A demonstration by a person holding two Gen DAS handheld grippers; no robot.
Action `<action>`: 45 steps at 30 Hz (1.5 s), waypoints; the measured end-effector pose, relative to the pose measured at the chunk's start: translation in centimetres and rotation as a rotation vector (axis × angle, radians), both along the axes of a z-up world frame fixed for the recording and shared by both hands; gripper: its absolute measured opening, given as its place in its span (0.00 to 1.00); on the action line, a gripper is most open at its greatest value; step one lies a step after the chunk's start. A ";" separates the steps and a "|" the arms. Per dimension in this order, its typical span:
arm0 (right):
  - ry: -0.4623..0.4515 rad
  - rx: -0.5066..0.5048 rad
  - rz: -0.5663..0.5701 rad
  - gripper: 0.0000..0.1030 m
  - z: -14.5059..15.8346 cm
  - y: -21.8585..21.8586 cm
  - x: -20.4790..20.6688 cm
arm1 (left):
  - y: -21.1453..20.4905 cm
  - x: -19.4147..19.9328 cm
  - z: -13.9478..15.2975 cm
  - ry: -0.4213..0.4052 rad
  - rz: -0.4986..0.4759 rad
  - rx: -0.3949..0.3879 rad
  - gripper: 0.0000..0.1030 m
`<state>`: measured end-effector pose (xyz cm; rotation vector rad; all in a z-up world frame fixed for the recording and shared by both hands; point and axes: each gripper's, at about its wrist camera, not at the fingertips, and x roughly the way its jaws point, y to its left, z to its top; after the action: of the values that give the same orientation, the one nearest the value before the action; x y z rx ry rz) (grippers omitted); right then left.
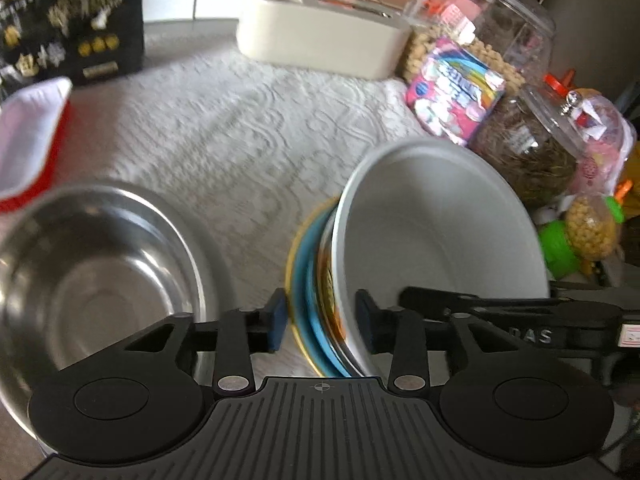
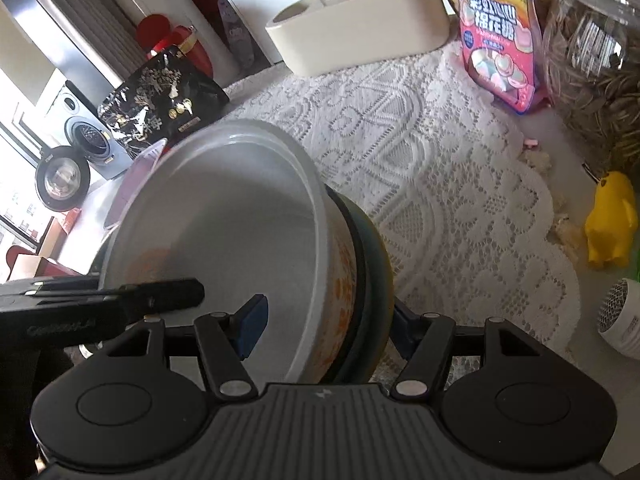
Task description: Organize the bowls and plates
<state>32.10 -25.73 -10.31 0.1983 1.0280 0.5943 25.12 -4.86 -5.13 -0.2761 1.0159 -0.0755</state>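
Observation:
A stack of a white bowl on blue and yellow plates stands tilted on edge above the lace cloth. My left gripper is shut on the stack's rim, one pad on the yellow plate, the other inside the bowl. In the right wrist view my right gripper is shut on the same stack: the white bowl with orange pattern and the dark-rimmed plates behind it. A steel bowl sits at the lower left in the left wrist view.
A cream box, a pink marshmallow bag and glass jars line the back right. A red and white container and a black box stand left. A yellow toy lies right.

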 end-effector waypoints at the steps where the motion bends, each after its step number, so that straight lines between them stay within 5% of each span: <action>1: 0.010 0.002 -0.001 0.62 -0.1 0.0 0.1 | -0.1 0.0 -0.1 -0.002 -0.001 0.003 0.41; 8: 0.070 0.075 0.013 0.62 -0.9 -0.7 0.5 | -0.5 0.6 -0.9 -0.001 -0.008 -0.012 0.50; 29: 0.118 0.126 0.009 0.58 -1.0 -1.2 1.1 | -0.8 1.4 -0.7 0.054 0.003 -0.066 0.54; 40: 0.153 0.106 0.011 0.58 -0.9 -1.2 2.4 | -0.7 3.6 -0.3 0.058 0.002 -0.087 0.60; 45: 0.085 0.032 0.005 0.58 0.3 -0.6 2.5 | -0.6 4.3 -0.3 0.098 -0.020 -0.091 0.60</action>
<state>34.56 -26.32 -10.03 0.2505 1.1018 0.6114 29.40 -5.49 -5.47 -0.3555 1.1139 -0.1276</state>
